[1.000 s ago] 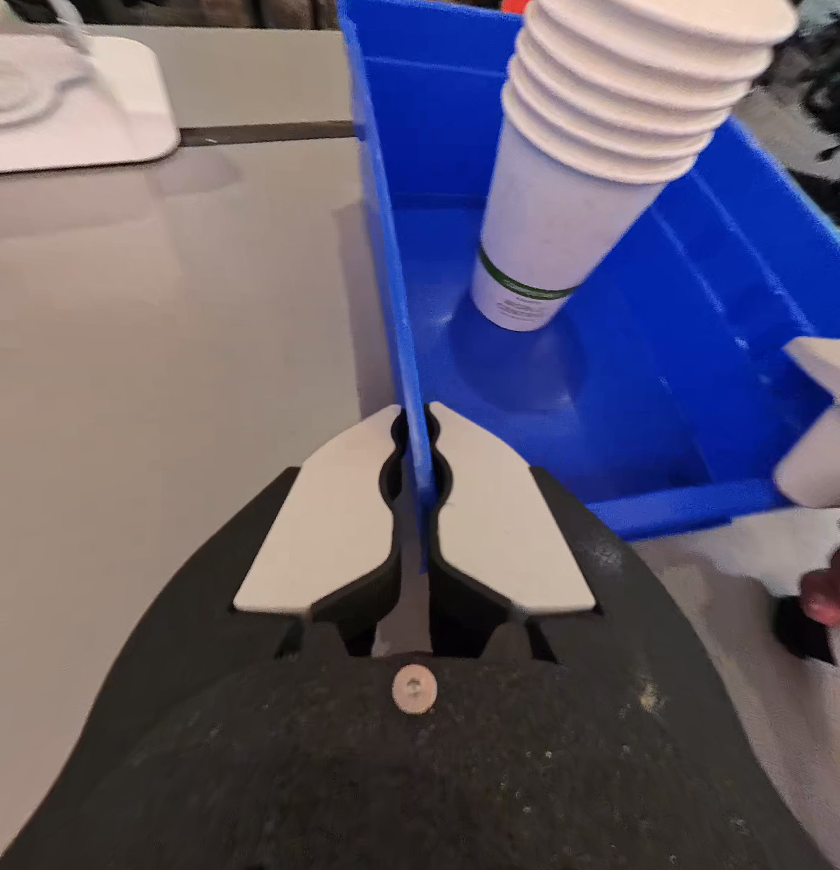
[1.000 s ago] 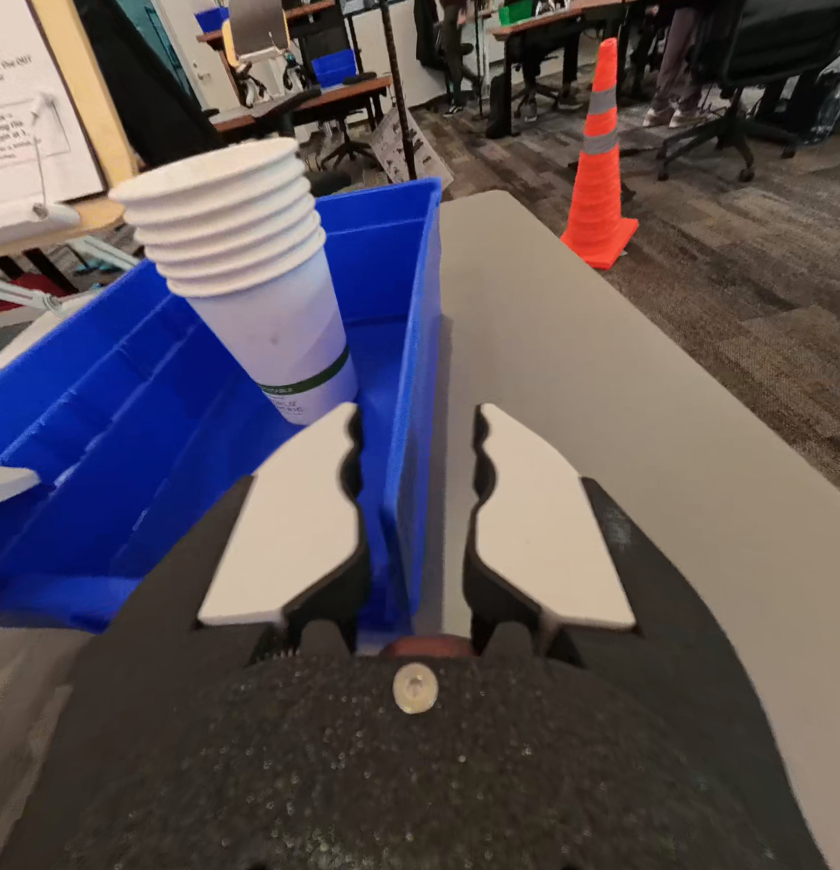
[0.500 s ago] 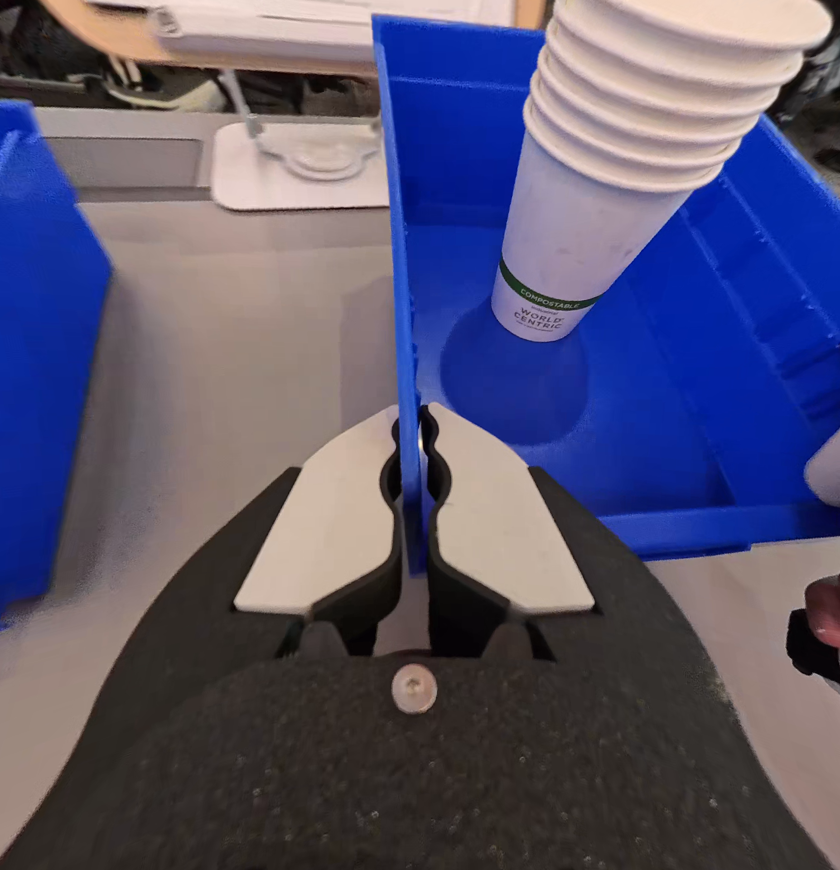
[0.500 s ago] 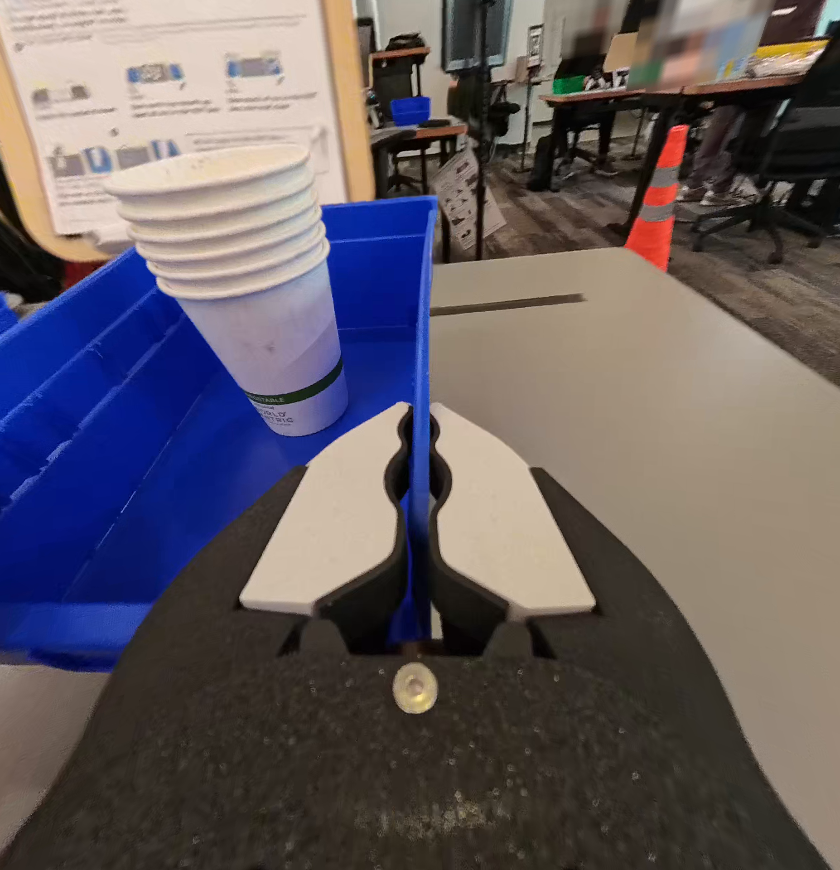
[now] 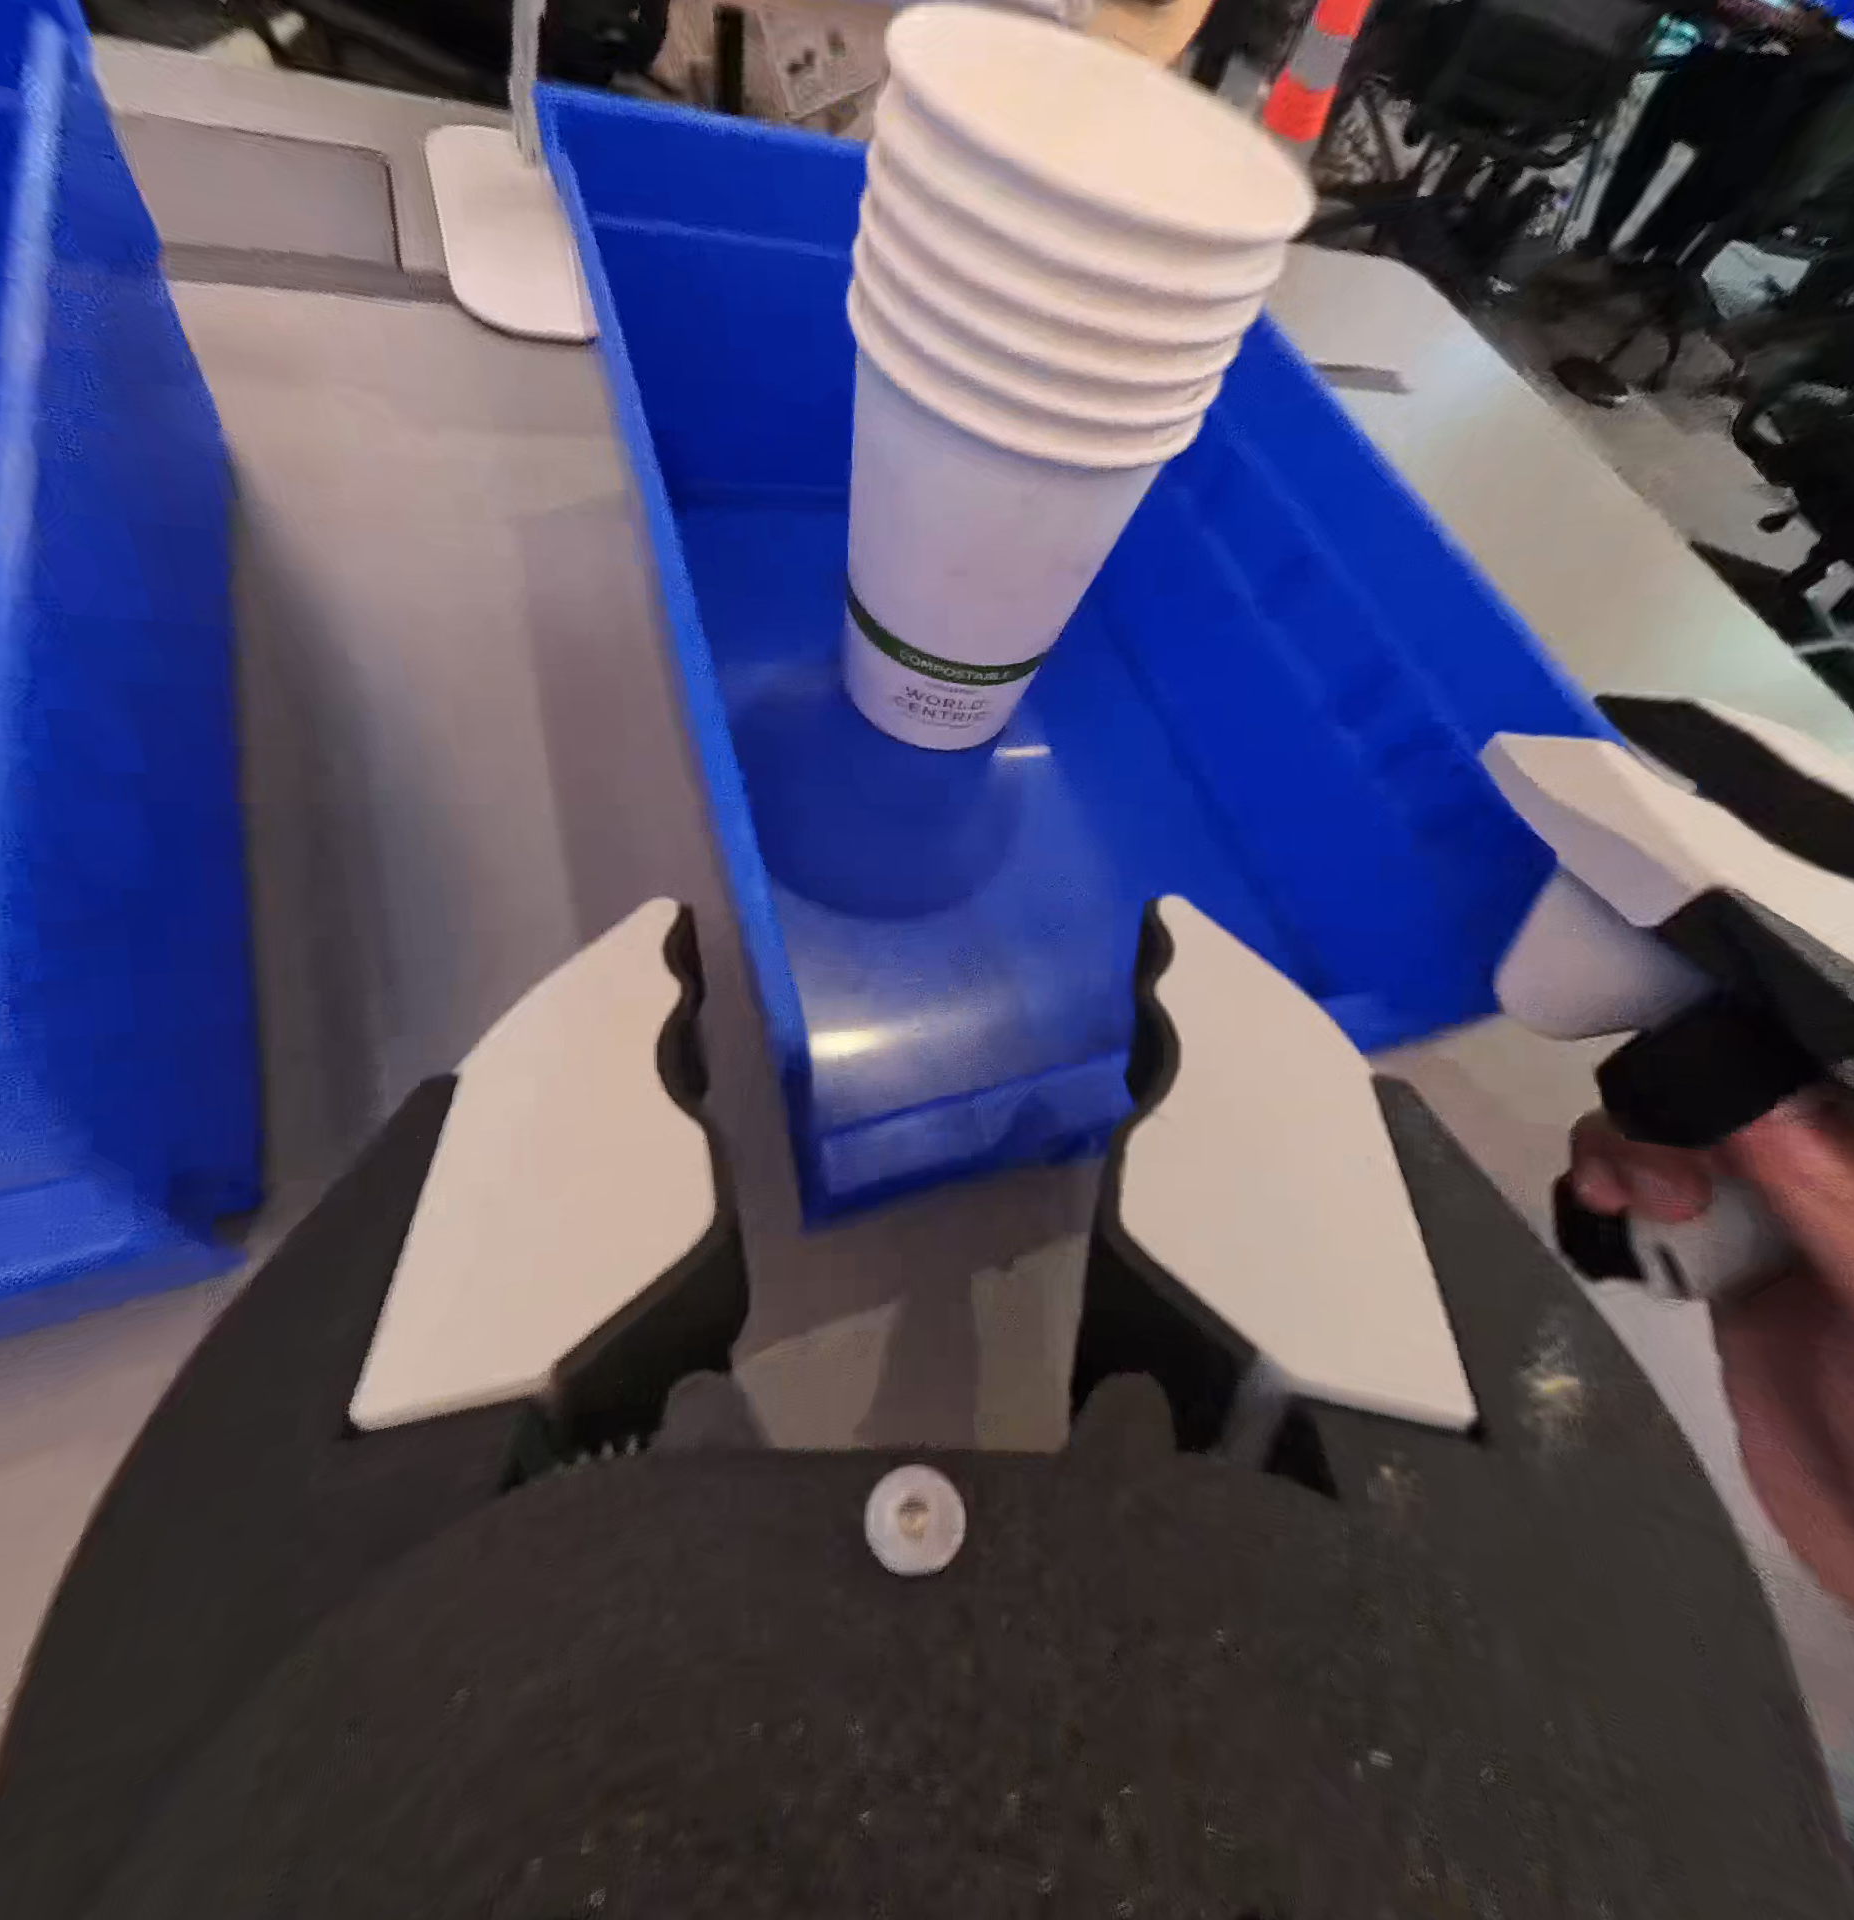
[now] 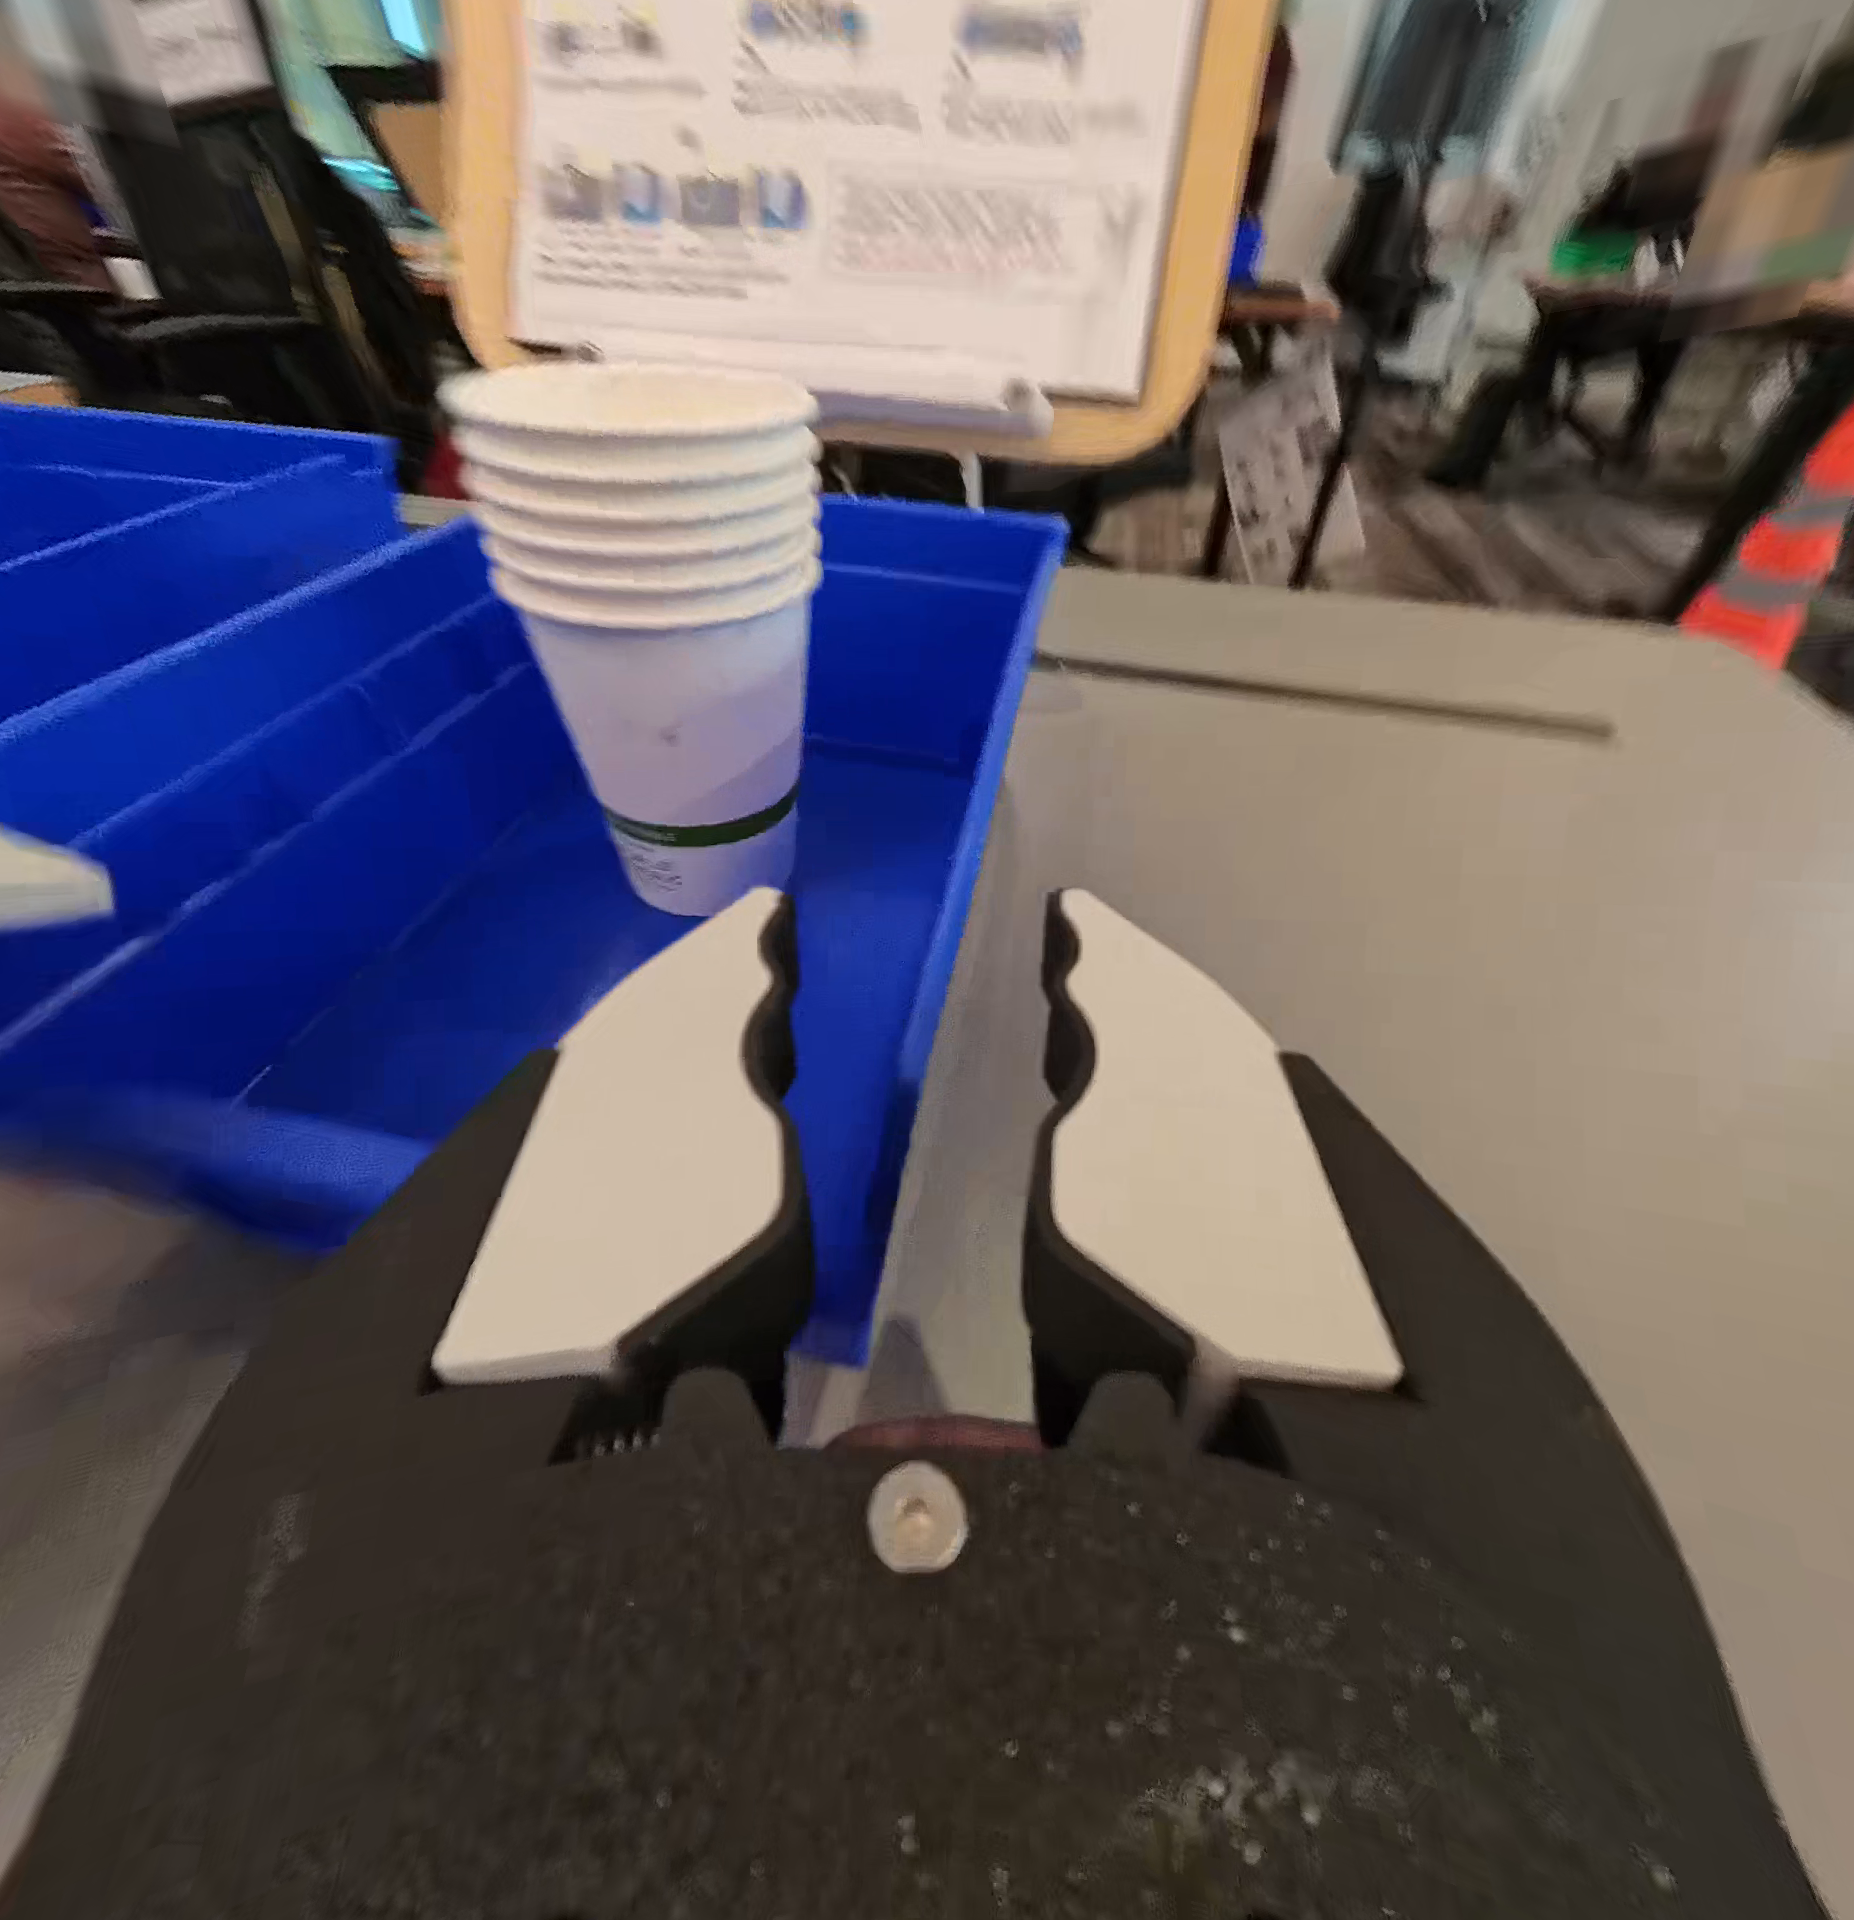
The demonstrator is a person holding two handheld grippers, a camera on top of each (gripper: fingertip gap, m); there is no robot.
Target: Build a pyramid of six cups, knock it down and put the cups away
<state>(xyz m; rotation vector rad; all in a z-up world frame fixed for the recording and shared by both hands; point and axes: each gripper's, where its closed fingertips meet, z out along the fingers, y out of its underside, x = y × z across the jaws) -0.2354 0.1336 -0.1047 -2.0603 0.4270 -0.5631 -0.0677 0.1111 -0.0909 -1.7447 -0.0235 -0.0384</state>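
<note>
Left gripper (image 5: 918, 925) and right gripper (image 6: 918, 914): I am holding both wide, straddling walls of one blue bin (image 5: 1349, 665) containing one six-cup stack (image 5: 1016, 416).

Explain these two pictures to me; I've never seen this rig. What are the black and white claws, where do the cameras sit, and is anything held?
No robot arm here: a person holds one pair of tongs in each hand, each carrying a forward-looking camera. One picture looks along the left tongs, the other along the right tongs. On the grey table stands a blue bin holding a stack of white paper cups. Both tongs are open, each straddling a side wall of the bin, and neither holds anything. A second blue bin stands to the left.
</note>
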